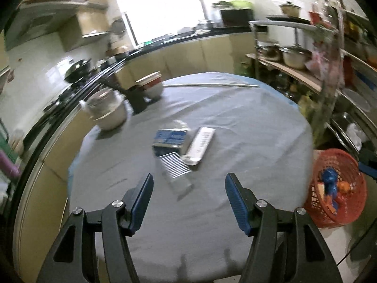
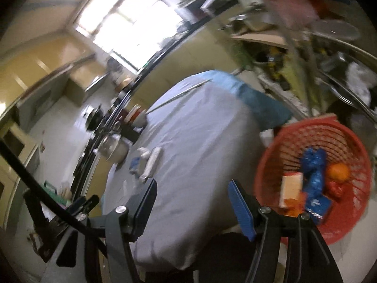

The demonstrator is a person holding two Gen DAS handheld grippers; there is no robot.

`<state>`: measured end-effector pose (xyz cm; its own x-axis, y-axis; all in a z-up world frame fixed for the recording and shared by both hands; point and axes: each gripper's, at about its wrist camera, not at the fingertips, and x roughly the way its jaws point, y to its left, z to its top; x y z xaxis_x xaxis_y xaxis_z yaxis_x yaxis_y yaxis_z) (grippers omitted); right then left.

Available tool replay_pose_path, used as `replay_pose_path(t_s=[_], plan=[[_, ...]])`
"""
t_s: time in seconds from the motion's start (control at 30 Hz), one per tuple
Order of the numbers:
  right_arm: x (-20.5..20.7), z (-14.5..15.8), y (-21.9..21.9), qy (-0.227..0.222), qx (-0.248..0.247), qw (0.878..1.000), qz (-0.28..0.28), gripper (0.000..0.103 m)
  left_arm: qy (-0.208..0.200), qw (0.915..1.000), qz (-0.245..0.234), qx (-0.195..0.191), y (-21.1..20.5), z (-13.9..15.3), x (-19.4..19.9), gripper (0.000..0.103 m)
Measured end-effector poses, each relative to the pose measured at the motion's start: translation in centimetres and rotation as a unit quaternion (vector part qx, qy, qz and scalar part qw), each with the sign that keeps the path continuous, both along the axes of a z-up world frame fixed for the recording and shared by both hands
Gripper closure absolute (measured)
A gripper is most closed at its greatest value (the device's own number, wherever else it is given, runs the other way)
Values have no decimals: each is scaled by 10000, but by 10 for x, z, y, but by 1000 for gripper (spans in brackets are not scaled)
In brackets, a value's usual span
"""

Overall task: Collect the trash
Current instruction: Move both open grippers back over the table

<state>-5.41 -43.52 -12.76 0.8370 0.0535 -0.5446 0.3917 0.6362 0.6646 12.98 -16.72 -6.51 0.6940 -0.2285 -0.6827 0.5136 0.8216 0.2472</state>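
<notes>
Showing the comb only leftward, both tools, left and right, gape apart, empty.

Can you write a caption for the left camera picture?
Open left gripper above blue carton on grey-clothed table.

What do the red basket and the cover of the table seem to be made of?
Red basket: probably moulded plastic, with open lattice walls, a uniform red colour and a slight sheen. Table cover: seemingly woven fabric, matte grey-blue; it shows soft creases and hangs over the edge. The blur leaves the finer texture unclear.
</notes>
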Motion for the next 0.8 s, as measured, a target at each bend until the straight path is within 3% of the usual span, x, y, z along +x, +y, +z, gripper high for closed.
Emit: replay_pose_path(t_s=[0.4,0.57,0.8], plan=[[58,32,84,-96,-666,9928,990,36,-60,9985,506,-177,54,6,15,39],[62,35,107,-72,-982,9887,1129,36,-20,9978,621,-219,66,3,20,39],[70,31,119,47,-1064,9865,1243,36,42,9970,734,-238,77,-3,25,39]])
